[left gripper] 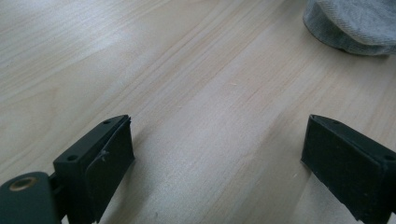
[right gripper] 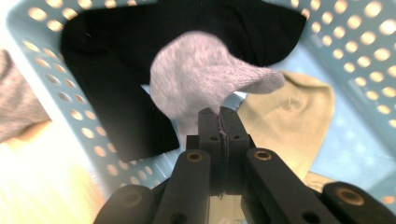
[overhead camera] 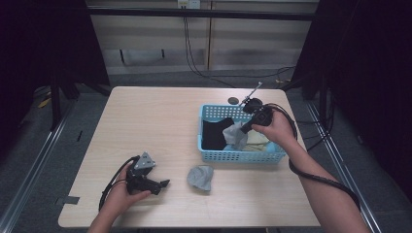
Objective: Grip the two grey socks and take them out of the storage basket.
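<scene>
Right tool (right gripper: 219, 122) pinches a fuzzy, light-grey sock (right gripper: 205, 77), drooping limp.

High view: overhead, facing 12 o'clock across table (overhead camera: 145, 121). Left gripper view: close, low over tabletop, grey cloth (left gripper: 355, 23) at 1 o'clock, shared. Right gripper view: close, down into basket (right gripper: 42, 70), shared.

The grey sock (left gripper: 355, 21) on the table is cut off by the left gripper view's top edge; the basket (right gripper: 56, 84) rim looks blurred in the right gripper view.
</scene>
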